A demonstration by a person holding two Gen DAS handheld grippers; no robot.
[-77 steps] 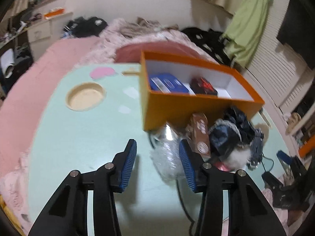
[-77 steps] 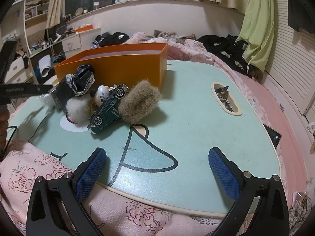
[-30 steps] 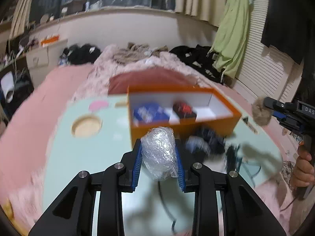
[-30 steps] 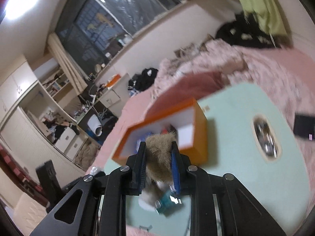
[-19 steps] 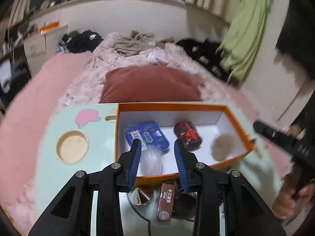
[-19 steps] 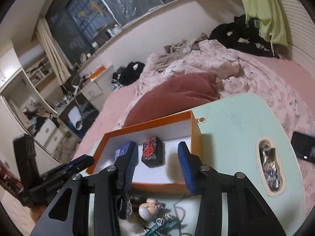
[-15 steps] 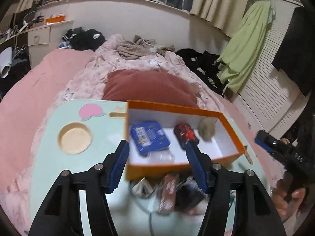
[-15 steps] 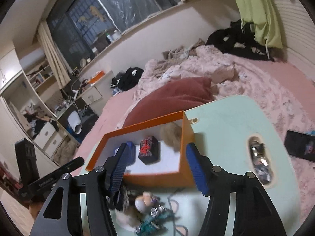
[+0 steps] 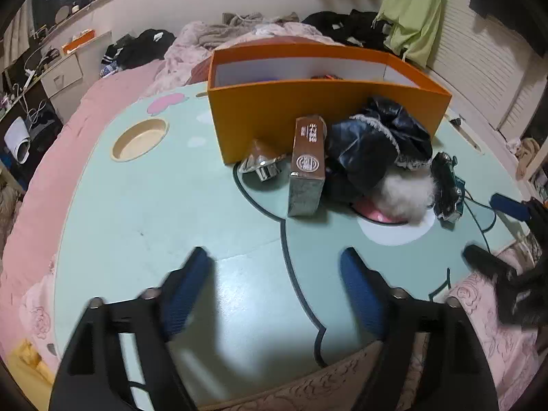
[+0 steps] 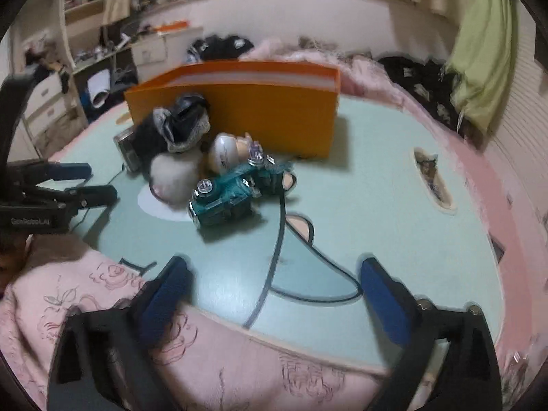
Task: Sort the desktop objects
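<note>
Before orange box (image 9: 325, 109): toy pile (image 9: 376, 157); both hand-held grippers (image 9: 274, 294) (image 10: 274, 287) just opened wide, empty.

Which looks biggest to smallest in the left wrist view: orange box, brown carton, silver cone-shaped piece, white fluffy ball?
1. orange box, by far.
2. brown carton and white fluffy ball: look alike, partly hidden ball, no ranking.
3. silver cone-shaped piece, smallest.

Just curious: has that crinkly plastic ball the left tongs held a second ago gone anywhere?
Yes. It left the left tongs, dropped into the orange box; now hidden behind its wall.
</note>
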